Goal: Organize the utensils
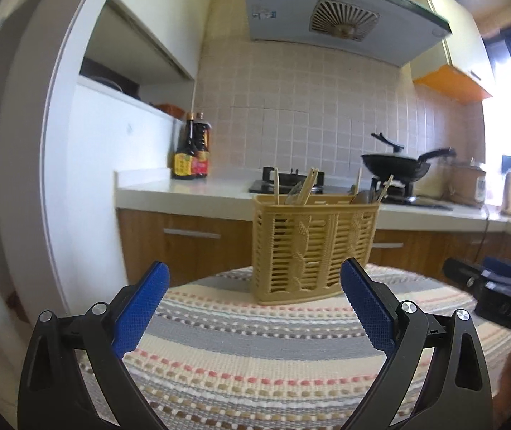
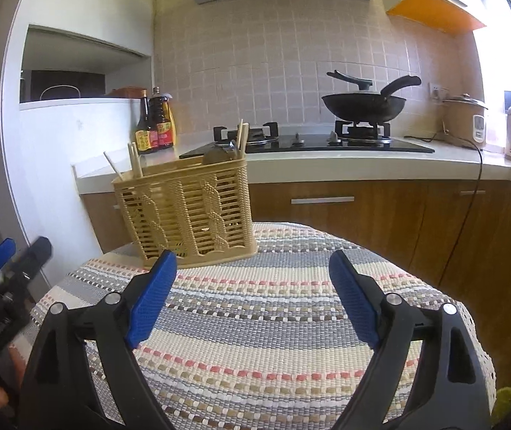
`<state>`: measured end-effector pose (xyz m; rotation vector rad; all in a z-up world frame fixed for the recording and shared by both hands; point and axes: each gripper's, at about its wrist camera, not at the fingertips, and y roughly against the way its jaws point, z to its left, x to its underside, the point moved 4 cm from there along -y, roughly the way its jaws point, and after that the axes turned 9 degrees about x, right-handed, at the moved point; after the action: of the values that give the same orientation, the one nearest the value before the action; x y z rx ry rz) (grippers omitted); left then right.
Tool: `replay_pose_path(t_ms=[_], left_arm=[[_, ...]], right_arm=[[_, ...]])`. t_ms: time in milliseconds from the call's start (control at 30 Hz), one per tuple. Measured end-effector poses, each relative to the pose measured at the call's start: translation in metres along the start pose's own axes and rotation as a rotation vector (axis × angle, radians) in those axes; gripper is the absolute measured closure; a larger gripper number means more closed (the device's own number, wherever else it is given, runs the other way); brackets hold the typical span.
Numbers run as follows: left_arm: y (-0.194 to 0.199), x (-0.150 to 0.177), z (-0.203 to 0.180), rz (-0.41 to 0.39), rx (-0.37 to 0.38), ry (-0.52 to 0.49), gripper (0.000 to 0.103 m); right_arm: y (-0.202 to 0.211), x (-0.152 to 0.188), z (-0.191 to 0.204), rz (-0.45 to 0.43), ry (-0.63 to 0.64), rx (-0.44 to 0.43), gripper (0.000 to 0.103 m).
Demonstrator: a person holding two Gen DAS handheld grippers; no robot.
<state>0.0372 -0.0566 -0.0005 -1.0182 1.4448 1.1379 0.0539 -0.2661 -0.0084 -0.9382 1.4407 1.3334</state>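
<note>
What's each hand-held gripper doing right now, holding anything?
Left hand-held gripper: open, empty, short of the utensil basket.
Right hand-held gripper: open, empty.

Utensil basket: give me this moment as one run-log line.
basket: upright on striped cloth, chopsticks and spoons inside | left tongs: open, empty | right tongs: open, empty

Tan slatted basket [image 1: 314, 249] on grey, cream and pink striped cloth [image 1: 255, 351].
</note>
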Motion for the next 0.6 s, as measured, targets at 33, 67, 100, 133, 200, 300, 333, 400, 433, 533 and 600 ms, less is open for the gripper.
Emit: replay_pose_path(t_ms=[33, 67, 100, 133, 200, 300, 333, 400, 433, 533, 600], left_arm=[[-0.001, 0.001, -0.002, 0.008, 0.002, -0.021, 0.009], [-0.001, 0.002, -0.004, 0.010, 0.002, -0.035, 0.009], [0.000, 0.002, -0.005, 0.012, -0.004, -0.045, 0.007], [-0.001, 0.003, -0.004, 0.018, -0.003, -0.042, 0.008], [-0.003, 0.002, -0.001, 0.029, 0.003, -0.023, 0.008], [-0.005, 0.003, 0.003, 0.036, 0.002, -0.005, 0.008], [-0.006, 0.003, 0.003, 0.039, 0.002, -0.005, 0.008], [-0.006, 0.004, 0.003, 0.043, -0.006, -0.004, 0.008], [-0.006, 0.004, 0.003, 0.044, -0.005, -0.002, 0.008], [-0.007, 0.004, 0.004, 0.048, -0.006, 0.003, 0.008], [-0.008, 0.004, 0.004, 0.052, -0.003, 0.006, 0.008]], right_arm=[[0.000, 0.001, 0.001, -0.001, 0.004, -0.003, 0.016], [-0.001, 0.002, 0.003, 0.002, 0.015, -0.009, 0.016], [-0.002, 0.003, 0.005, 0.005, 0.026, -0.014, 0.016], [-0.002, 0.001, 0.008, 0.006, 0.032, -0.020, 0.016], [-0.002, 0.002, 0.012, 0.003, 0.050, -0.029, 0.016], [-0.001, 0.003, 0.017, -0.002, 0.074, -0.028, 0.016], [-0.002, 0.003, 0.018, -0.003, 0.078, -0.028, 0.016], [-0.001, 0.004, 0.020, -0.007, 0.088, -0.026, 0.016], [-0.001, 0.004, 0.021, -0.007, 0.092, -0.024, 0.015], [-0.003, 0.005, 0.024, 0.002, 0.105, -0.029, 0.015], [-0.003, 0.006, 0.026, 0.002, 0.115, -0.026, 0.015]])
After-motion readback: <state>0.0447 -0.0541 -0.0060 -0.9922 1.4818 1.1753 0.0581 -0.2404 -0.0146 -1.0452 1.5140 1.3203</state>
